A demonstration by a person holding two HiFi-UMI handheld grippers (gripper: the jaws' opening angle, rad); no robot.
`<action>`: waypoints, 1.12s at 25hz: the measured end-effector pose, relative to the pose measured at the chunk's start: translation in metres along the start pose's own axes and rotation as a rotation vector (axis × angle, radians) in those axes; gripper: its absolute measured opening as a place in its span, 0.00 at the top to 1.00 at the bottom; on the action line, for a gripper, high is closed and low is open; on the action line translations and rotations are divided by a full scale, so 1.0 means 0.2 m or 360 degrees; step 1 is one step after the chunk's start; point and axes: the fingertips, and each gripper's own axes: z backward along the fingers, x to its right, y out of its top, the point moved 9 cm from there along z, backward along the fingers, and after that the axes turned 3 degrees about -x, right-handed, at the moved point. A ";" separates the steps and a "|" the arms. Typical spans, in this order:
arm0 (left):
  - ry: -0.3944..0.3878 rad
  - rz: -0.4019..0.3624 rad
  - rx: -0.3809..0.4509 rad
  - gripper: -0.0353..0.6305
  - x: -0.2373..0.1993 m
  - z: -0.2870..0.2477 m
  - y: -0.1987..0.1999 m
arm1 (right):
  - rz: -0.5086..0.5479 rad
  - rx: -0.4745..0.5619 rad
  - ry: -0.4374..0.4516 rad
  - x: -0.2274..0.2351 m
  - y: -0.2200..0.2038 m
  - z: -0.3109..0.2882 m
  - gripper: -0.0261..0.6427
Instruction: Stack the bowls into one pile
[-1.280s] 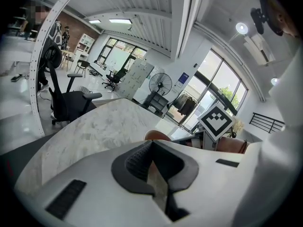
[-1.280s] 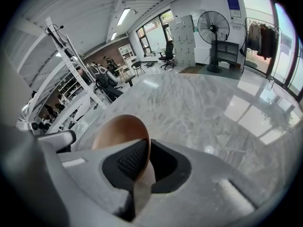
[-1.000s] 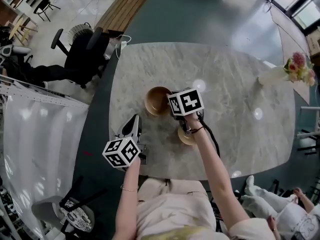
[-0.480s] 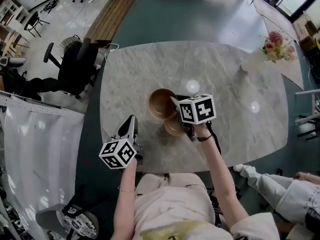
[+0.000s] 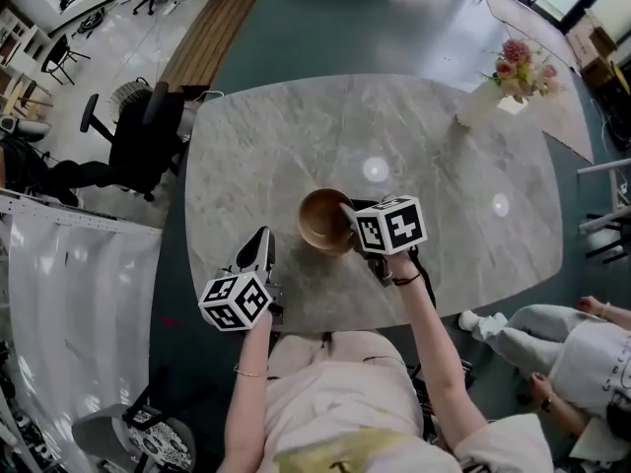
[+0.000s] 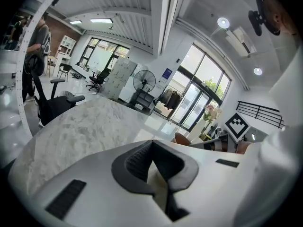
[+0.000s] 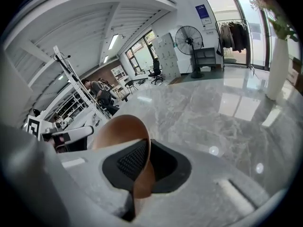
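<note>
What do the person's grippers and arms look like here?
Left gripper and right gripper: white bodies, black ribbed pads, each with a cube of black-and-white square markers. Forearms unsleeved; thin bracelet on the left wrist, dark band on the right.

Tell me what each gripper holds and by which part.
The right gripper pinches a brown bowl by its rim, the wall between its jaws. The left gripper holds nothing; its jaws are together.

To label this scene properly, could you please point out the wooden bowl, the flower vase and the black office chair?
wooden bowl (image 5: 320, 221): head view, its hollow inside.
flower vase (image 5: 479, 108): head view, its white body.
black office chair (image 5: 148, 142): head view, its seat.
</note>
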 end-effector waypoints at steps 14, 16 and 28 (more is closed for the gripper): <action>0.0000 -0.0006 -0.0057 0.95 0.06 0.01 -0.09 | 0.0141 -0.0135 -0.0184 0.02 -0.14 -0.04 0.93; 0.0002 -0.0003 -0.0063 0.95 0.06 0.01 -0.10 | 0.0152 -0.0139 -0.0202 0.02 -0.14 -0.05 0.93; 0.0017 0.0005 -0.0065 0.95 0.10 0.00 -0.12 | 0.0301 -0.0144 -0.0209 -0.01 -0.14 -0.07 0.90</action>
